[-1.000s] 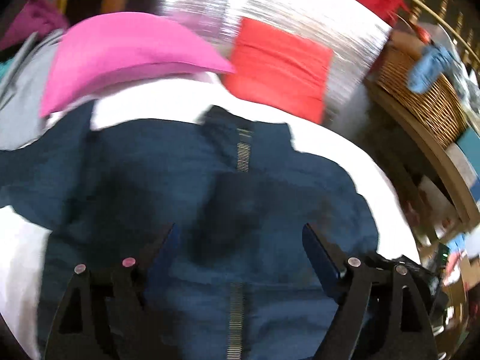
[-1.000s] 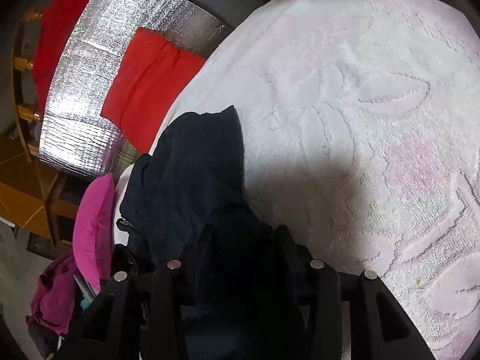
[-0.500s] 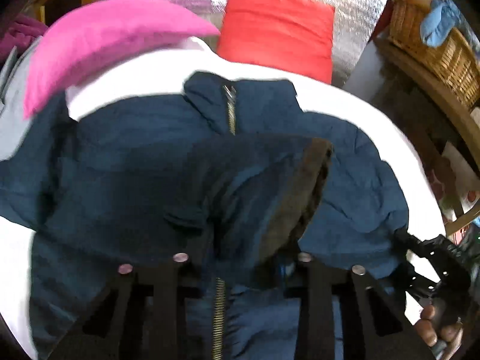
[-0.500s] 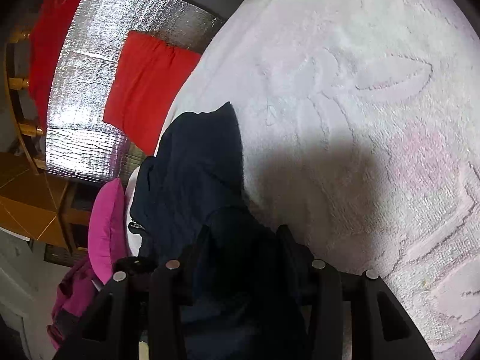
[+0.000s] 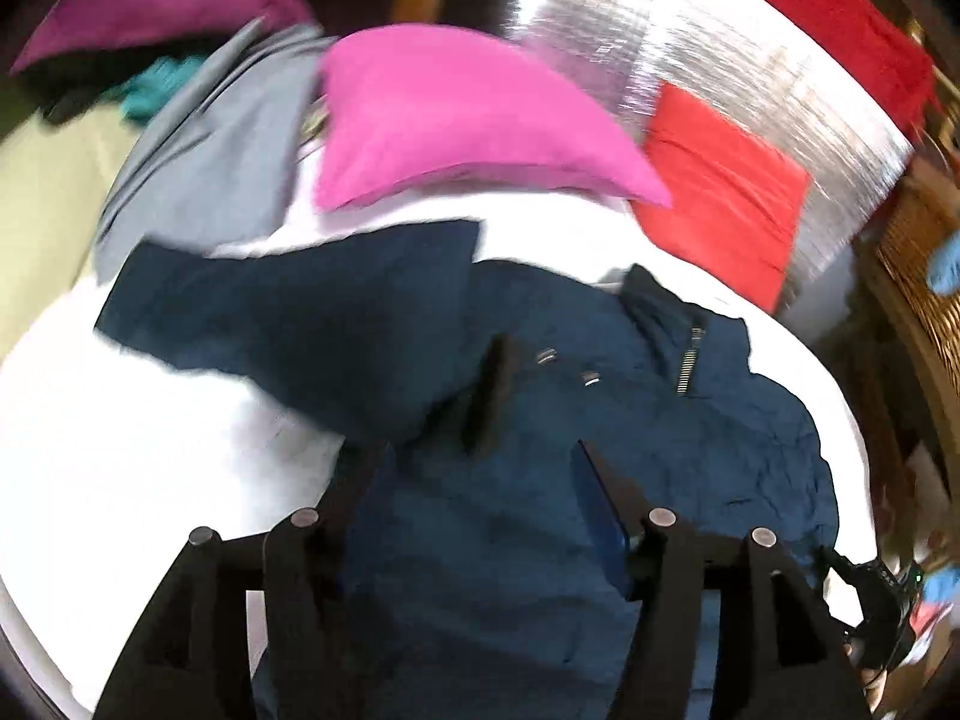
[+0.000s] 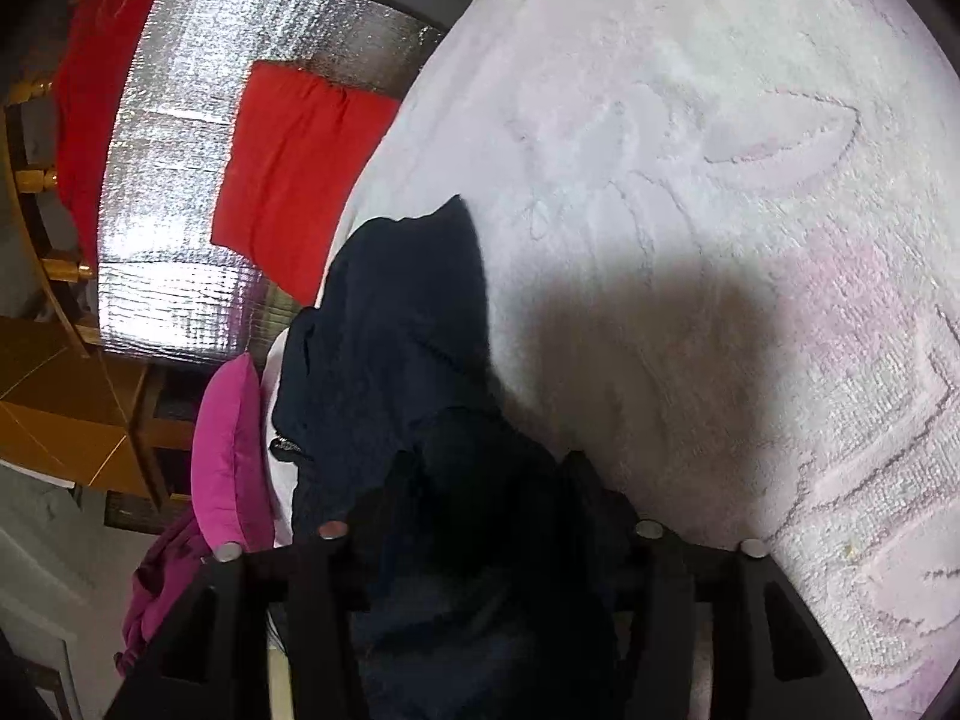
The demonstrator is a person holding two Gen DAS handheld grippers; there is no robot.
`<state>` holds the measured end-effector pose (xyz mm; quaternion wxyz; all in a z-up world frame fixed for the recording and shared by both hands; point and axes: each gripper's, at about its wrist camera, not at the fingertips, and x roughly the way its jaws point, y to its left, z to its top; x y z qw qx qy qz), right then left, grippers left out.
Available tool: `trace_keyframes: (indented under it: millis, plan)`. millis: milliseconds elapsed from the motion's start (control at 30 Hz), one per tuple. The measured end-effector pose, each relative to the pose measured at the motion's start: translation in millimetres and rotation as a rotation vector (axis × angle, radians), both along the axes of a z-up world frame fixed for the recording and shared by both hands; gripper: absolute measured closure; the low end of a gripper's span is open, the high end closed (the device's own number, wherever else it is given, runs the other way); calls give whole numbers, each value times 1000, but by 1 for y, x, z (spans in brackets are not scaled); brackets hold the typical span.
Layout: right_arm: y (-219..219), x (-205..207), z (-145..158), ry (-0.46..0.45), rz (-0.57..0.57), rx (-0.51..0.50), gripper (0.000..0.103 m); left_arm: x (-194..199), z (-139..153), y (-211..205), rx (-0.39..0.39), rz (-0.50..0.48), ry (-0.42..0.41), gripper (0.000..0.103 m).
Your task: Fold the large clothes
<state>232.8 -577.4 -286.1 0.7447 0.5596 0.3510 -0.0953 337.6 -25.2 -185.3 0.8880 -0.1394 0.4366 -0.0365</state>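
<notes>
A navy zip jacket [image 5: 690,450] lies front-up on the white bed [image 5: 120,450]. One sleeve is folded across its chest, the dark cuff [image 5: 489,396] resting near the snaps. The other sleeve [image 5: 270,312] stretches out to the left. My left gripper [image 5: 480,468] hovers over the jacket's body, its jaws opening with nothing pinched between them. In the right wrist view the jacket [image 6: 390,330] bunches up at the edge of the bed [image 6: 720,180]. My right gripper [image 6: 489,474] is low over it, jaws opening, with dark fabric still lying loose between the fingers.
A pink pillow [image 5: 456,120] and a grey garment [image 5: 210,168] lie past the jacket's collar. Behind them hang a silver foil sheet [image 5: 750,72] and a red cloth [image 5: 720,180]. A wicker basket [image 5: 924,264] stands on wooden shelving at the right.
Half a second ago my left gripper was shut on the sleeve's cuff over the chest. It has let go and swung left, leaving the sleeve folded. The right gripper's jaws have widened in place.
</notes>
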Motion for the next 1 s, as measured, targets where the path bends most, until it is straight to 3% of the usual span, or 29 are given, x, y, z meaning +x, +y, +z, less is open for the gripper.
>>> trace_keyframes:
  millis: [167, 233, 300, 367, 467, 533, 667, 867, 933, 1000]
  plan:
    - [10, 5, 11, 11, 28, -85, 36, -11, -29, 52, -56, 190, -12, 40]
    - [17, 11, 14, 37, 50, -160, 60, -5, -37, 76, -105, 241, 9, 40]
    - [24, 18, 15, 92, 69, -254, 61, 4, -44, 90, -169, 268, 1, 31]
    - [27, 19, 20, 106, 65, -280, 61, 9, -58, 112, -267, 309, -3, 27]
    - [28, 17, 34, 124, 42, -319, 52, 18, -83, 140, -402, 367, 31, 27]
    - [25, 8, 48, 111, -7, -374, 29, 28, -98, 153, -494, 378, 43, 27]
    - [16, -11, 68, 43, -114, -441, 28, 43, -117, 173, -626, 417, 35, 27]
    - [28, -4, 71, 21, -95, -474, 28, 63, -134, 199, -780, 483, 14, 29]
    - [32, -1, 70, 17, -82, -490, 28, 66, -137, 205, -809, 497, -10, 42]
    - [36, -2, 71, 19, -73, -509, 28, 70, -134, 206, -787, 489, -28, 74]
